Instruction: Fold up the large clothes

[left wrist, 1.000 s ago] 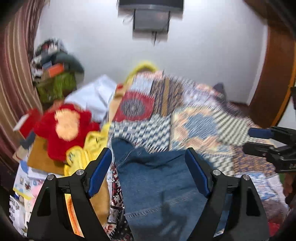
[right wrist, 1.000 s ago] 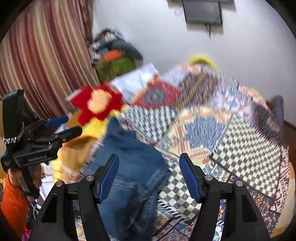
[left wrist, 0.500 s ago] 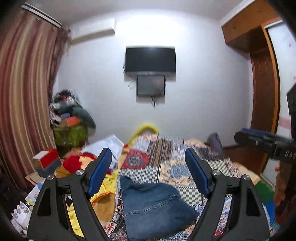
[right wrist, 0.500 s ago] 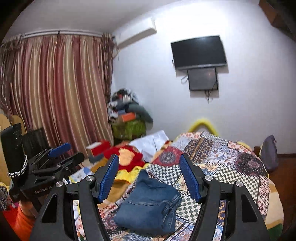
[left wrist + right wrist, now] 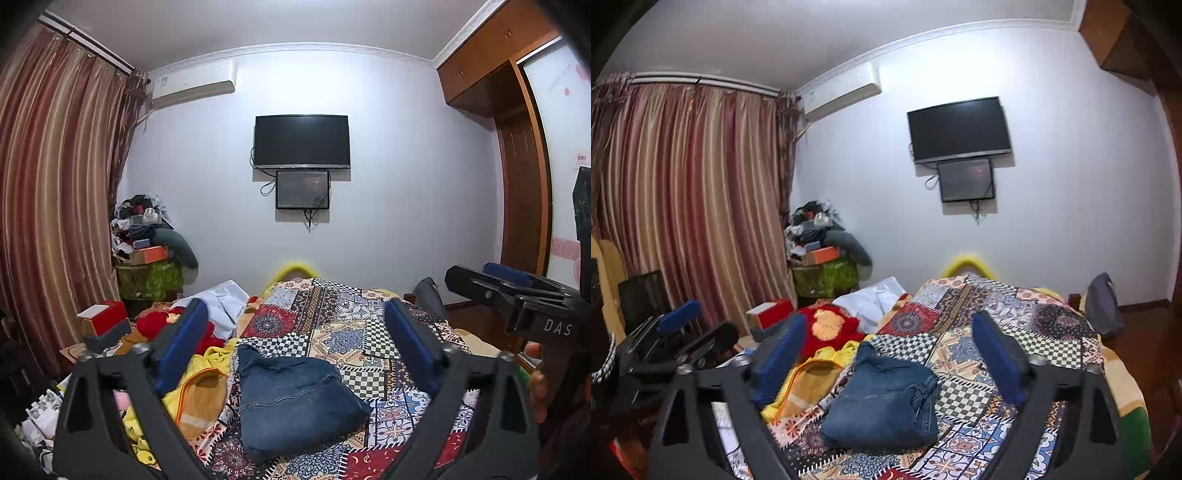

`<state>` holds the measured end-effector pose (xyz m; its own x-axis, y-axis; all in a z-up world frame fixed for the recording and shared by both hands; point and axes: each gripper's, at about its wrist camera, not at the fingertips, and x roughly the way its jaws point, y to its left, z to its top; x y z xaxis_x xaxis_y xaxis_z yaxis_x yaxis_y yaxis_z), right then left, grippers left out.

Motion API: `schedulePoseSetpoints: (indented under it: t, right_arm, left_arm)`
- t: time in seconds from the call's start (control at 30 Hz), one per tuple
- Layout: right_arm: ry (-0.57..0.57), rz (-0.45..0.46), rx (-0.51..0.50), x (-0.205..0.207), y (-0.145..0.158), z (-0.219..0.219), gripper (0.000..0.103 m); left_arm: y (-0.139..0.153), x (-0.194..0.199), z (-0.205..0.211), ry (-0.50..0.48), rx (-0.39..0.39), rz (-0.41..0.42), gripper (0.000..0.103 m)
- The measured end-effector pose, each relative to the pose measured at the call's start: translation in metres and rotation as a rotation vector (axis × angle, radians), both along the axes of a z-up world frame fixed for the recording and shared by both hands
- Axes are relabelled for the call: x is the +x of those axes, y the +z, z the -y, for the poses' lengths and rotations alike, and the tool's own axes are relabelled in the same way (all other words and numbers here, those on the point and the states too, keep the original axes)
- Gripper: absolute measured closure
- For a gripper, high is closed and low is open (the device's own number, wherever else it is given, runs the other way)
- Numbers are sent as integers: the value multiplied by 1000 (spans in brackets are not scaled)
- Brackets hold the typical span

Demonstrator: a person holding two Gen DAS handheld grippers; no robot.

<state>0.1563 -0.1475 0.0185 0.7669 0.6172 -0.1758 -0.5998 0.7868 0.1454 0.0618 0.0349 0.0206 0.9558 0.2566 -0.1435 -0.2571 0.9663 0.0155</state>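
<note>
A pair of blue jeans [image 5: 295, 400] lies folded into a compact bundle on the patchwork bedspread [image 5: 351, 332]; it also shows in the right wrist view [image 5: 886, 400]. My left gripper [image 5: 295, 347] is open and empty, held up and back from the jeans. My right gripper [image 5: 890, 354] is open and empty too, also raised above and behind the bundle. Each gripper shows at the edge of the other's view: the right one [image 5: 491, 280] and the left one [image 5: 683, 328].
A yellow cloth [image 5: 199, 391], a red plush toy [image 5: 831, 328] and a white garment [image 5: 225, 299] lie left of the jeans. A cluttered pile [image 5: 147, 251] stands by the striped curtain [image 5: 55, 203]. A TV [image 5: 301, 142] hangs on the far wall. A wooden wardrobe [image 5: 517, 166] is at right.
Both grippers have pulled up and back from the jeans, from close over the denim to a wide view of the room. The folded jeans stay on the bed.
</note>
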Motion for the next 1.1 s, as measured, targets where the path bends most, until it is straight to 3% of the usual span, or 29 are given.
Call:
schedulePoseSetpoints:
  t: [0.1,1.1]
  right_arm:
    - [-49,14,4,-1,-1,5,0]
    - [-43,2,-65,8,-10,-10,0]
  left_arm:
    - [-1,-1,2,21,18,0,0]
    - [-20,8,-13,16,-50,-68,0]
